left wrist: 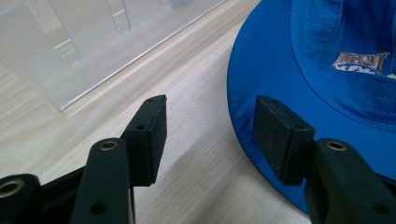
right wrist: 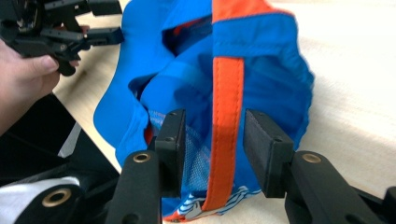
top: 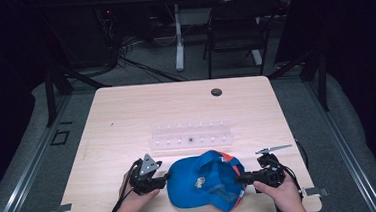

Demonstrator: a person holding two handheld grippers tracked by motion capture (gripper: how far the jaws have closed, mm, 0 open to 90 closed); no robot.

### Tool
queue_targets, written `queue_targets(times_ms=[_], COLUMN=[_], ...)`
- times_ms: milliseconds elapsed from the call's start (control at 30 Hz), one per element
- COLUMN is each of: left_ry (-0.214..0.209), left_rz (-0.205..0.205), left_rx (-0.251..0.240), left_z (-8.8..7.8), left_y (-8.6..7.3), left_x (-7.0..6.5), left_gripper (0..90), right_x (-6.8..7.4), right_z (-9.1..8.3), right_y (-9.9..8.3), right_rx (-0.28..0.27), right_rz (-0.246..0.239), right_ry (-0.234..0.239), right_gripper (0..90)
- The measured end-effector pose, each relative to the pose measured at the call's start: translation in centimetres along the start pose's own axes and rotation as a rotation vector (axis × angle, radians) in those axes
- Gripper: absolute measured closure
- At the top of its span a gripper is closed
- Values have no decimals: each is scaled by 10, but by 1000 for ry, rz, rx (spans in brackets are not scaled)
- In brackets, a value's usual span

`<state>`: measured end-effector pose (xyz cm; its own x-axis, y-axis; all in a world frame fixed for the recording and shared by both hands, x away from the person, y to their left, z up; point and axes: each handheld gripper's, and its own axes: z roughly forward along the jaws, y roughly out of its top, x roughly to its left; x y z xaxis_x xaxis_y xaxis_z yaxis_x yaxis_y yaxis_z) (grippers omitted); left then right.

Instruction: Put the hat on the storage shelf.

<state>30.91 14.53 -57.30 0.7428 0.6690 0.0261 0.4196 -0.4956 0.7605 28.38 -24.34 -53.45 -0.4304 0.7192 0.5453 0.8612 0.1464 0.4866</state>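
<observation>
Dark floor and cables surround a pale wooden table (top: 126, 115) whose far half lies bare apart from a round grommet hole (top: 216, 92) near the far edge. At mid-table sits a clear acrylic rack (top: 190, 136), lying parallel to the near edge, with open wood on both sides of it. Just nearer than the rack, close to the near edge and a little right of centre, lies a blue baseball cap (top: 193, 178) with orange trim, its brim toward the left and its crown opening toward the right. The left gripper (top: 165, 177) rests at the brim's left rim; in the left gripper view its jaws stand wide apart, one pad (left wrist: 152, 135) over bare wood and the other over the brim edge, pressing on nothing. The right gripper (top: 241, 178) meets the cap's right side; in the right gripper view its jaws are parted on either side of the orange strap (right wrist: 227, 126) and blue fabric, with gaps showing, so nothing is clamped. Free wood runs along the left edge and the right edge of the table, while little room remains between the cap and the near edge.
</observation>
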Motion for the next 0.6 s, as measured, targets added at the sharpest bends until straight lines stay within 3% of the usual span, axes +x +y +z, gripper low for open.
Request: queue_targets(times_ms=[233,600], left_ry=[4,5], left_rz=[6,8], left_rx=[0,3], left_z=[0,0], left_y=[0,0], left_x=[0,-1], left_gripper=[457,458], right_x=[2,3], right_z=[-4,-8], right_y=[5,14], right_rx=[20,37], right_rz=[-1,25], right_ry=[29,16], right_gripper=[655,738])
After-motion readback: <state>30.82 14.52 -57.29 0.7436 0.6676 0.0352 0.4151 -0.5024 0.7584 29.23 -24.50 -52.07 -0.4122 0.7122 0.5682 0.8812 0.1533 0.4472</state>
